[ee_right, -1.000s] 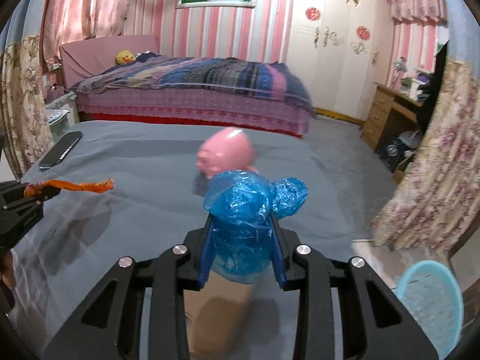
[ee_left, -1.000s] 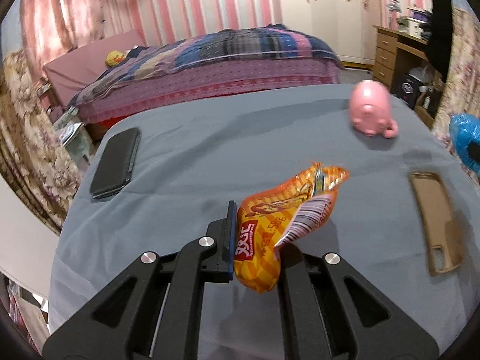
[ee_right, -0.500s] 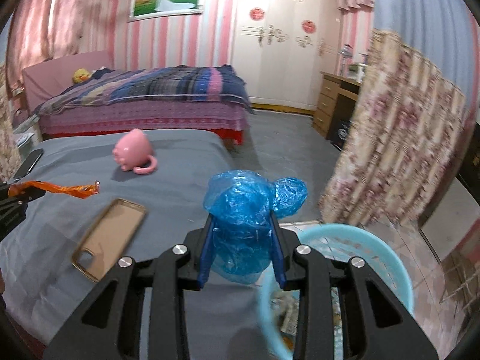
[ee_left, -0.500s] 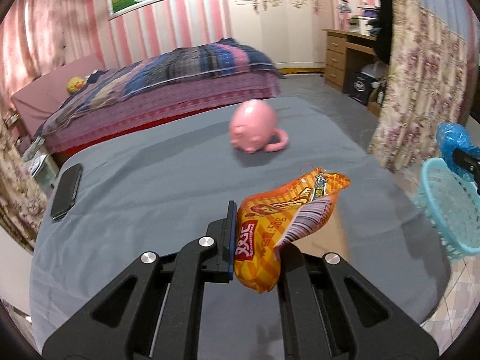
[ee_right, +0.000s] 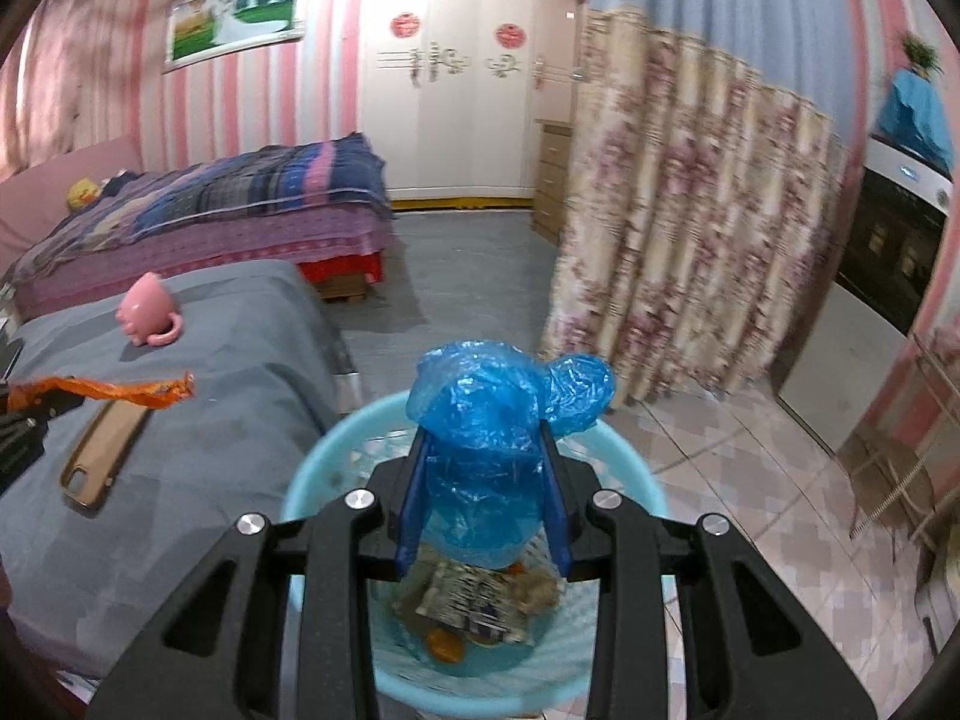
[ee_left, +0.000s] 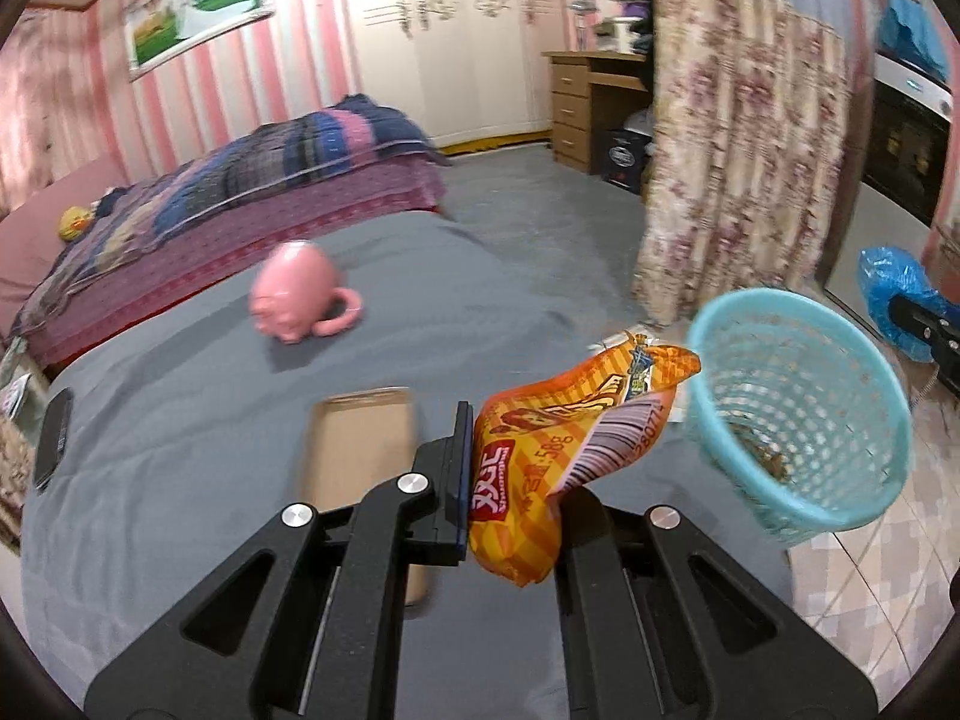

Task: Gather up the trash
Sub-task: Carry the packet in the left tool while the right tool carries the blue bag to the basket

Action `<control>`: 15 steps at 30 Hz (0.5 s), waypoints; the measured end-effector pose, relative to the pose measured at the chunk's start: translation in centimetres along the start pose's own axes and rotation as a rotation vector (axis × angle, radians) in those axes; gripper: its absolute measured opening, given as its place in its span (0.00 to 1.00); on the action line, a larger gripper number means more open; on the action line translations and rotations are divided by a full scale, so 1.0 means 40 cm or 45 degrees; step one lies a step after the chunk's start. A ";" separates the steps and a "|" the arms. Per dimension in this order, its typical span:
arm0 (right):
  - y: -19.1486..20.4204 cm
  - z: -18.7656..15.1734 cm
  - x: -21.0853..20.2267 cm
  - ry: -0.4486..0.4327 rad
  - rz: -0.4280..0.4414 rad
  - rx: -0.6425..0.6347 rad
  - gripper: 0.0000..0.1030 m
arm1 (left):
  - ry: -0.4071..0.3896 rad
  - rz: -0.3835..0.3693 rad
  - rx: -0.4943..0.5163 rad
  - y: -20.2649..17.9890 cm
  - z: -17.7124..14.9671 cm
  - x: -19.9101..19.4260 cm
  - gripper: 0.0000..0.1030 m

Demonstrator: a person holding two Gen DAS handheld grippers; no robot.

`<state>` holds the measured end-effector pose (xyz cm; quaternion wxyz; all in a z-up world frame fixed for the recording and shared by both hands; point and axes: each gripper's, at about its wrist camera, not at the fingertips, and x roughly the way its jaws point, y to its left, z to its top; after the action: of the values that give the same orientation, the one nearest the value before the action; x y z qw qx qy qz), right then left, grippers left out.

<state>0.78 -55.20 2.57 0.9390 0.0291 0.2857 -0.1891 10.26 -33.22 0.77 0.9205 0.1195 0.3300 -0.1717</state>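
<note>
We are holding the blue plastic bag (ee_right: 486, 456) clamped in the right gripper (ee_right: 483, 516) directly above the bin (ee_right: 630, 480) at lower centre, ready to drop it. The left gripper (ee_left: 510, 504) is gripping the orange wrapper (ee_left: 564, 450), just left of the bin, waiting its turn.

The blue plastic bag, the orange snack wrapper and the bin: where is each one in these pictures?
blue plastic bag (ee_right: 492, 450), right wrist view, on its crumpled middle.
orange snack wrapper (ee_left: 540, 450), left wrist view, on its printed front.
bin (ee_left: 798, 408), left wrist view, on its turquoise mesh wall.
</note>
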 end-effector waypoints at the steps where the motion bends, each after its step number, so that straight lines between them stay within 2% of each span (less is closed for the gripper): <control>1: -0.018 -0.006 -0.002 0.002 -0.014 0.015 0.32 | 0.005 -0.023 0.015 -0.029 0.002 0.008 0.04; 5: -0.085 -0.037 0.005 0.028 -0.051 0.061 0.32 | 0.028 -0.098 0.066 -0.135 0.004 0.043 0.04; 15: -0.214 -0.086 0.038 0.056 -0.084 0.179 0.32 | 0.034 -0.166 0.192 -0.325 0.054 0.108 0.04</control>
<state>-3.05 -63.08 -0.66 0.9214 0.0896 0.2931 -0.2389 9.46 -46.83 -1.80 0.8913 0.1690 0.3354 -0.2540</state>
